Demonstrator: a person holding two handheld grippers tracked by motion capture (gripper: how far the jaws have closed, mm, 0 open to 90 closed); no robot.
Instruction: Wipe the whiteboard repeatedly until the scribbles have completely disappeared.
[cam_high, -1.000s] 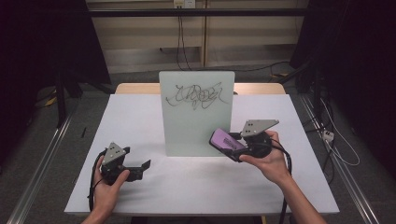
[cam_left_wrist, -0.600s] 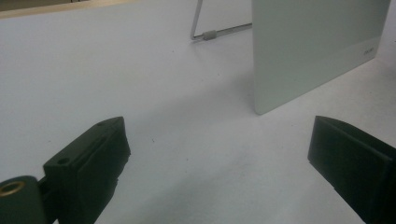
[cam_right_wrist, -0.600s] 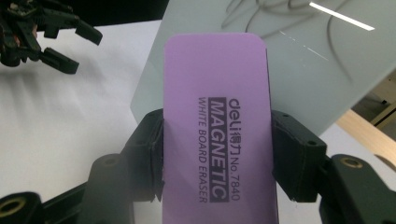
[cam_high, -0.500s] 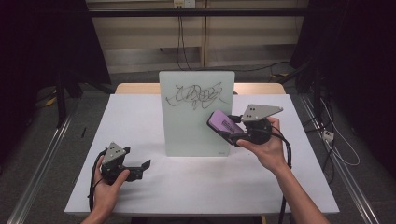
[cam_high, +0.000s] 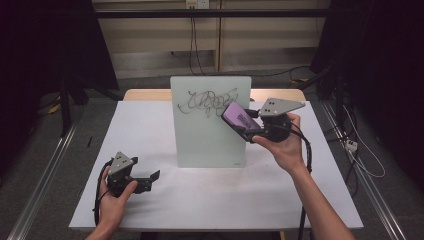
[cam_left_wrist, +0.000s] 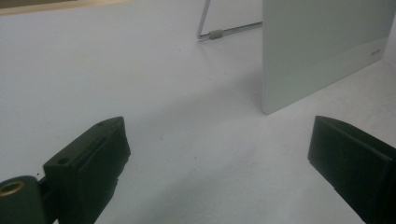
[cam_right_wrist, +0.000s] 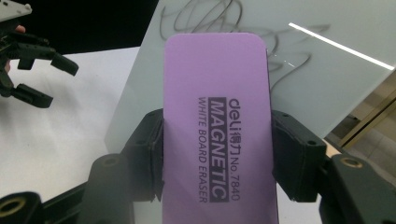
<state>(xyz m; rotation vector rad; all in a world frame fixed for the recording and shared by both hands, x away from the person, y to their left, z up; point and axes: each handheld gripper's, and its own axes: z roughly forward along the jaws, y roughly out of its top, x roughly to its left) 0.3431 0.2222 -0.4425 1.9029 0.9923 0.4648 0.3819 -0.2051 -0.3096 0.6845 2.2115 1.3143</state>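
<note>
A small glass whiteboard (cam_high: 210, 120) stands upright mid-table with a black scribble (cam_high: 207, 100) near its top. My right gripper (cam_high: 246, 125) is shut on a purple whiteboard eraser (cam_high: 240, 118), held up against the board's right side just below the scribble. In the right gripper view the eraser (cam_right_wrist: 217, 135) sits between both jaws, its far end close to the scribble (cam_right_wrist: 215, 18). My left gripper (cam_high: 152, 179) rests on the table at the front left, open, nothing between its jaws. The left gripper view shows the board's lower corner (cam_left_wrist: 322, 51) ahead.
The white table top (cam_high: 150, 125) has bare room left and in front of the board. The board's wire stand (cam_left_wrist: 224, 31) reaches back behind it. Dark floor, cables and rails surround the table.
My right gripper has lifted the eraser from the board's lower right up toward the scribble. The left gripper has stayed put.
</note>
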